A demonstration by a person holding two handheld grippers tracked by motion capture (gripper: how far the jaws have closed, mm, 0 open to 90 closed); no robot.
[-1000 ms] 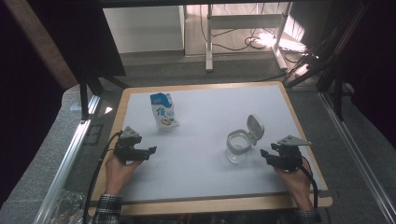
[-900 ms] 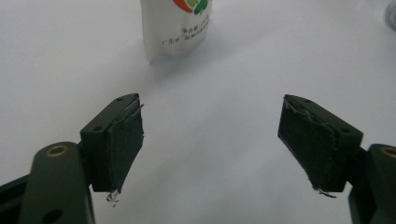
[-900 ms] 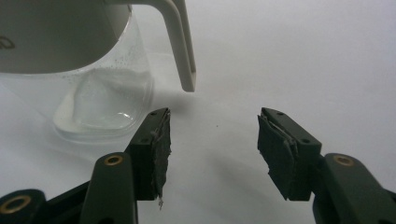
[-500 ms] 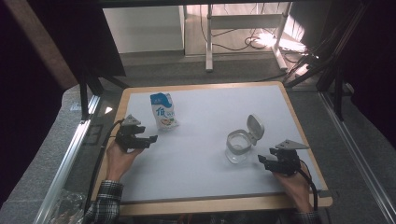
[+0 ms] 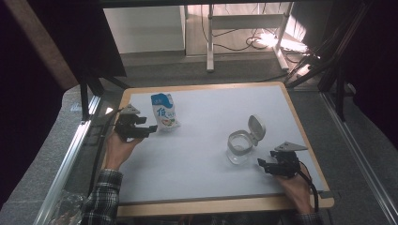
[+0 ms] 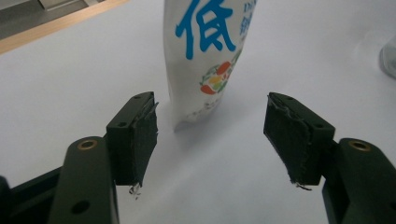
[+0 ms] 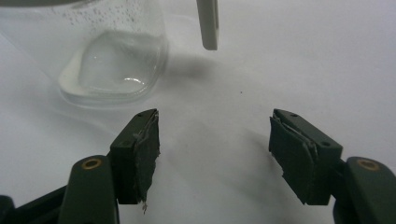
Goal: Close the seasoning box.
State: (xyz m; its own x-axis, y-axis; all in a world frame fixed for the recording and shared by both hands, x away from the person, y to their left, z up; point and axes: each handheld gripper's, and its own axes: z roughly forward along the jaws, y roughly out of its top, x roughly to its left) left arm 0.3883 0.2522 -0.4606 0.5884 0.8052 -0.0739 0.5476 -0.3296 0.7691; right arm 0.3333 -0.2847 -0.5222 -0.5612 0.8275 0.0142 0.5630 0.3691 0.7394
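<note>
A white pouch (image 5: 164,112) with blue print stands upright at the far left of the white table top (image 5: 197,164). My left gripper (image 5: 151,128) is just left of it, open. In the left gripper view the pouch (image 6: 205,56) stands beyond the tips of my left gripper (image 6: 210,122), whose jaws have just been closing with nothing between them. A clear container (image 5: 239,146) with a raised flip lid (image 5: 256,126) sits right of centre. My right gripper (image 5: 261,164) is near its right side; in its own view my right gripper (image 7: 212,140) has just been opening, empty, with the container (image 7: 112,51) ahead to the left.
A wooden rim (image 5: 220,206) frames the table top. A metal rail (image 5: 65,159) runs along the left side. Cables and a stand's legs (image 5: 244,42) lie on the floor beyond the far edge. Bare white surface spreads between the two hands.
My left hand has moved away from the near edge, up beside the pouch. The right hand has stayed about where it was, next to the container.
</note>
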